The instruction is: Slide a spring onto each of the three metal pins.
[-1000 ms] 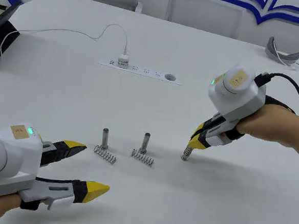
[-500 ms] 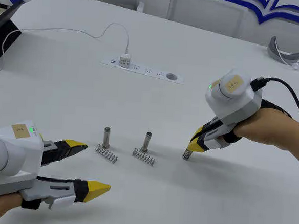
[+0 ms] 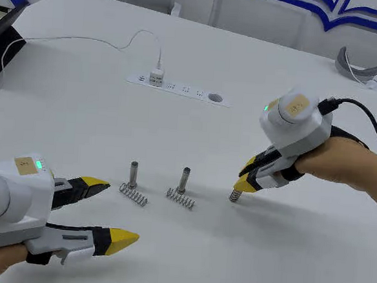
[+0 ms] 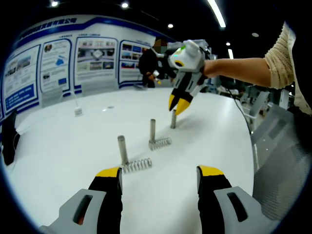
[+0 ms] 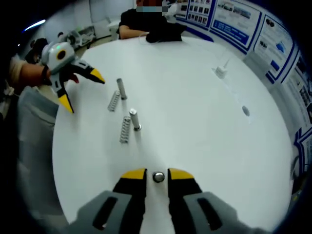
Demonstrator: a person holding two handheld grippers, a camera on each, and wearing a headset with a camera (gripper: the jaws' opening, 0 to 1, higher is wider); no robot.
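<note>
Right gripper (image 3: 242, 182): jaws narrow, flanking spring-wrapped right pin (image 5: 158, 176). Left gripper (image 3: 122, 212): jaws wide, near left. Left pin (image 3: 133, 174), middle pin (image 3: 183, 180) bare; loose springs (image 3: 133, 194) beside them.

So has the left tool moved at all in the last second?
No. The left tool keeps the same gap from the nearest pin.

Head view overhead; facing gripper views share pins (image 4: 152, 130).
</note>
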